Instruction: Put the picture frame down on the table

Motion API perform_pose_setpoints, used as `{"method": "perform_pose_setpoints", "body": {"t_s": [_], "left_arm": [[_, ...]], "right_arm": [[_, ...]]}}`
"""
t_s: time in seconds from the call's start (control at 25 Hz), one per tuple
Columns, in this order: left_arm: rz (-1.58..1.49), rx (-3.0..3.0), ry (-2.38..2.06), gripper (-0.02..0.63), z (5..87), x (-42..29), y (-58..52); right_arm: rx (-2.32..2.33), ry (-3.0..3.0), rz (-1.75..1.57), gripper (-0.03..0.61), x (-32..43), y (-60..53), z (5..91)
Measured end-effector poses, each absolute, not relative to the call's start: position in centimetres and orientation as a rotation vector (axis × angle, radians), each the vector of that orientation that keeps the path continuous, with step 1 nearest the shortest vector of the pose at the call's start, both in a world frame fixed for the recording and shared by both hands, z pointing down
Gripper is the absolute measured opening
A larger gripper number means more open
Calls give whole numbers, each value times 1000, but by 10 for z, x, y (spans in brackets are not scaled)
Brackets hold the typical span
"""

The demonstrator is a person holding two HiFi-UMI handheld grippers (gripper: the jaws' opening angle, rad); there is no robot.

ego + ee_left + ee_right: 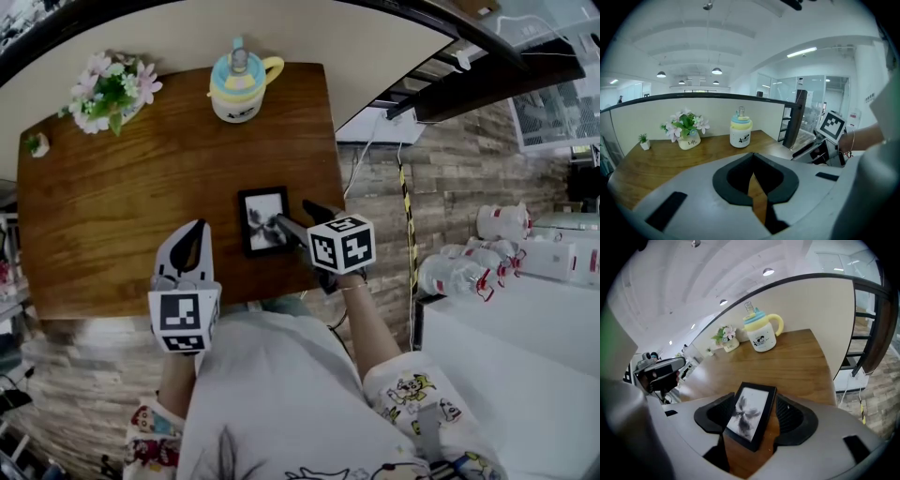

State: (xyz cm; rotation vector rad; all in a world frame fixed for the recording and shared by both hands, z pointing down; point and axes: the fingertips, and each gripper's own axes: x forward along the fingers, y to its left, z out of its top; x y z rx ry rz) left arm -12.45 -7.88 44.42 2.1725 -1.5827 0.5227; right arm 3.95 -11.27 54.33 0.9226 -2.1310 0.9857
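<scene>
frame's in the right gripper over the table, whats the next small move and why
Probably ease the right gripper straight down: the picture frame sits between its jaws, face up, over the table, and whether it touches the wood is unclear.

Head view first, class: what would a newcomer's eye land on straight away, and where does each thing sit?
The black picture frame with its grey print shows toward the near right of the wooden table, between the jaws of the right tool. Beyond it stand a yellow-and-blue lidded cup at the far edge and pink-white flowers in the far left corner.
</scene>
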Motion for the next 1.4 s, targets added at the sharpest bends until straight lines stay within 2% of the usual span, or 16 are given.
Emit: {"method": "perform_pose_setpoints", "body": {"t_s": [0.92,1.08,1.28,1.4], "left_arm": [[350,2290,-1730,3,348,-129,-81],[315,2315,-1716,3,338,-121,-77],[285,2320,-1689,3,333,-114,-74],[273,2318,-1686,3,332,-114,-74]], "right_arm": [[990,-2526,596,242,30,-124,376],[1022,-2580,497,211,34,-120,352],[1052,-2651,412,125,38,-115,331],[1068,-2689,373,100,42,-113,324]]}}
